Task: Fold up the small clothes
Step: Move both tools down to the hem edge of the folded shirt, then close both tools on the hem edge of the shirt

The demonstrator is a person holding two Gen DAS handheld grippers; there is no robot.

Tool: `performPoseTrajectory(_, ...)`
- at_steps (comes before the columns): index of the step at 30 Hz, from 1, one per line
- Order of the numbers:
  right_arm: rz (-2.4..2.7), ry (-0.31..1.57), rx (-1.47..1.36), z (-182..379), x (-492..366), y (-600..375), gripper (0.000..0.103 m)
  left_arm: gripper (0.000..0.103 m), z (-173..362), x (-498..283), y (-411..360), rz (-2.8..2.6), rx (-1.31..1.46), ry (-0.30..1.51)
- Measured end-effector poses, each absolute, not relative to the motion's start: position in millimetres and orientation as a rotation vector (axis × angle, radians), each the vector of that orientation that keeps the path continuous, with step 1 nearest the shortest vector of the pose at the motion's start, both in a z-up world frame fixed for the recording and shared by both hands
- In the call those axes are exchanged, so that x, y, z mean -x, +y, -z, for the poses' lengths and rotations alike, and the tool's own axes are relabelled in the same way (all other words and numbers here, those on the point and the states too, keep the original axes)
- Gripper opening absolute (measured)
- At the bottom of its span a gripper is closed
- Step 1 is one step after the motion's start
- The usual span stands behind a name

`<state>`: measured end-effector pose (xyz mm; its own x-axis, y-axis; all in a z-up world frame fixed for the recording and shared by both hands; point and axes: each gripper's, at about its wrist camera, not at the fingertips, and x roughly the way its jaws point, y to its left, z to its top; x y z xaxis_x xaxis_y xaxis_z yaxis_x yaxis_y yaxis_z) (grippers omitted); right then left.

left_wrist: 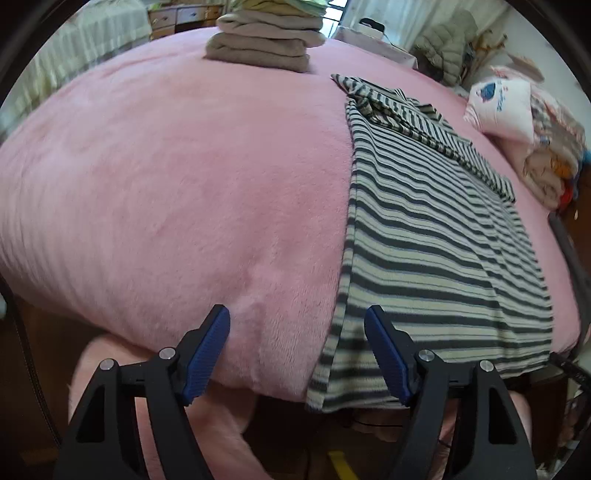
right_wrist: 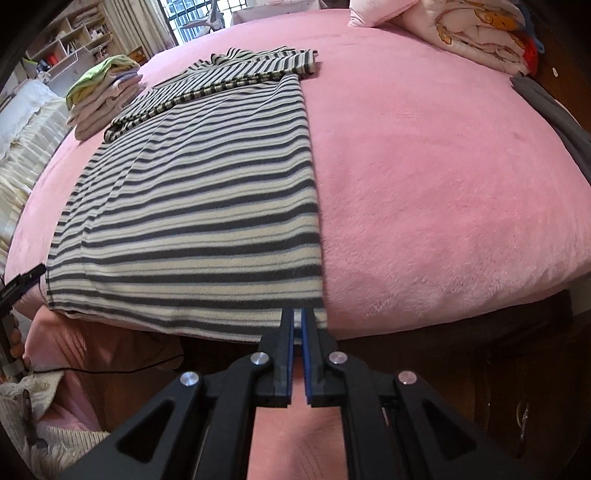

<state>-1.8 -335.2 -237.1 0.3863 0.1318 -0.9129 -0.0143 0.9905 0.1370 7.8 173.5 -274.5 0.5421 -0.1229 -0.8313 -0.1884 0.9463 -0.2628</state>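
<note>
Right gripper (right_wrist: 297,321) at hem of flat, half-folded striped garment (right_wrist: 207,206).

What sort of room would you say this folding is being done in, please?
Most likely a bedroom at home. The striped garment lies on a bed under a pink plush blanket, with a pillow and folded quilt at its head, and a stack of folded clothes nearby.

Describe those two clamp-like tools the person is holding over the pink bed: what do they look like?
Both look alike. The left hand-held gripper has two matte black plastic fingers shaped like open triangular frames, joined by round silver pins. Ribbed blue pads line the inner faces. The right hand-held gripper has the same black frame, silver pins and blue pads. A thin black cable trails below the bed's edge in the right wrist view.
</note>
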Motion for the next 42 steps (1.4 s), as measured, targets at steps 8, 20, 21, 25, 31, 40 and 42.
performPoseTrajectory(8, -0.097, 1.139, -0.125, 236.0, -8.1, -336.9, 0.027, 0.083, 286.7, -8.6, 171.8, -0.007, 0.373, 1.057)
performPoseTrajectory(20, -0.116, 1.157, -0.149, 248.0, -6.1, -345.6, 0.027, 0.077, 300.9, -14.3, 143.3, 0.126, 0.333, 1.126)
performPoseTrajectory(21, -0.116, 1.163, -0.156, 250.9, -6.8, -346.9, 0.027, 0.077, 303.1, -14.8, 143.8, 0.128, 0.339, 1.135)
performPoseTrajectory(25, -0.130, 1.183, -0.189, 260.5, -11.2, -349.3, 0.027, 0.077, 314.6, -18.1, 144.5, 0.148, 0.376, 1.172)
performPoseTrajectory(31, -0.167, 1.196, -0.195, 266.2, -13.2, -345.4, 0.027, 0.070, 321.9, -19.9, 141.4, 0.167, 0.387, 1.180)
performPoseTrajectory(40, -0.210, 1.209, -0.216, 270.1, -13.2, -343.5, 0.011, 0.038, 326.7, -18.4, 148.3, 0.196, 0.434, 1.190)
performPoseTrajectory(42, -0.209, 1.207, -0.207, 269.5, -13.0, -341.5, 0.010, 0.030, 325.0, -18.3, 147.2, 0.199, 0.432, 1.188)
